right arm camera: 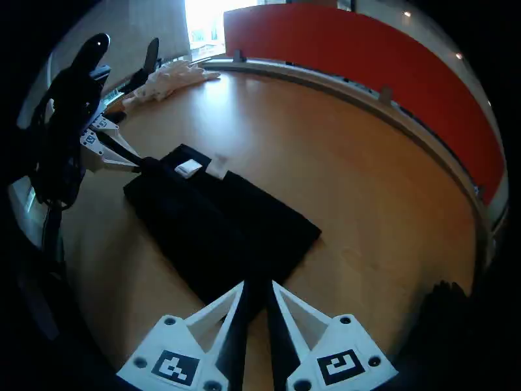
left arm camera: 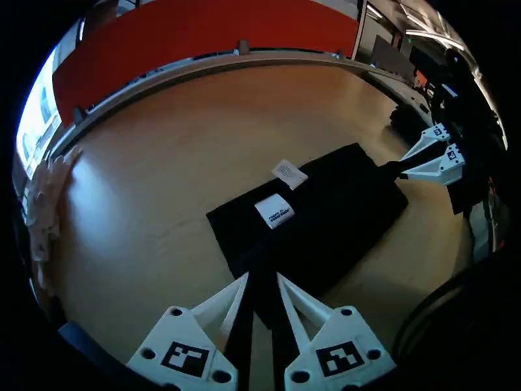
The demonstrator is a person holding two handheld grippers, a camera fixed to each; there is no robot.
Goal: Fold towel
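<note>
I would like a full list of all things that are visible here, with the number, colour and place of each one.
towel: one, black, lying on the table, pinched at two ends
labels: two, white, on the towel
table: one, light wood, under the towel
cloth heap: one, pale, near the table's edge
partition: one, red, behind the table
left hand-held gripper: one, white, shut on one towel end
right hand-held gripper: one, white, shut on the opposite end
</note>
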